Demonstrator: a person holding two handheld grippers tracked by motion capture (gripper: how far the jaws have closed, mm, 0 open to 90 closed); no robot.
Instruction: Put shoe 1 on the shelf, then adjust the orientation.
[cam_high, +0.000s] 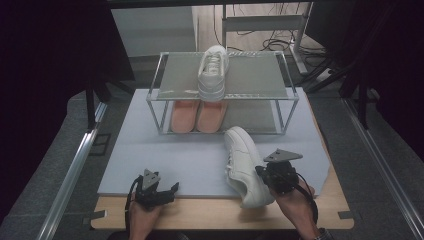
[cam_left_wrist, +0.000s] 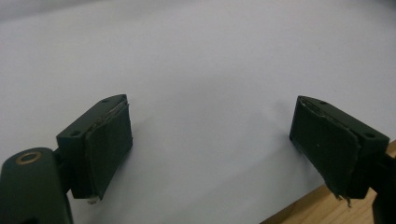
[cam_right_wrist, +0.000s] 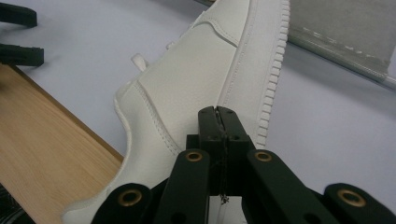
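A white sneaker (cam_high: 242, 165) lies on the pale mat (cam_high: 175, 160), toe toward the rack and heel over the front edge. My right gripper (cam_high: 262, 172) is at its right side near the heel. In the right gripper view the jaws (cam_right_wrist: 218, 112) are pressed together with nothing showing between them, their tips against the sneaker's side (cam_right_wrist: 187, 79) just above the ribbed sole. My left gripper (cam_high: 170, 190) rests low at the mat's front left, open, with bare mat between its pads (cam_left_wrist: 210, 135). It appears farther off as the left gripper (cam_right_wrist: 16, 35).
A wire-frame rack (cam_high: 160, 95) stands at the back of the mat, with a second white sneaker (cam_high: 213, 70) on its top shelf and a pink pair (cam_high: 197, 116) below. The wooden table edge (cam_high: 210, 215) runs along the front. Dark frames and rails flank both sides.
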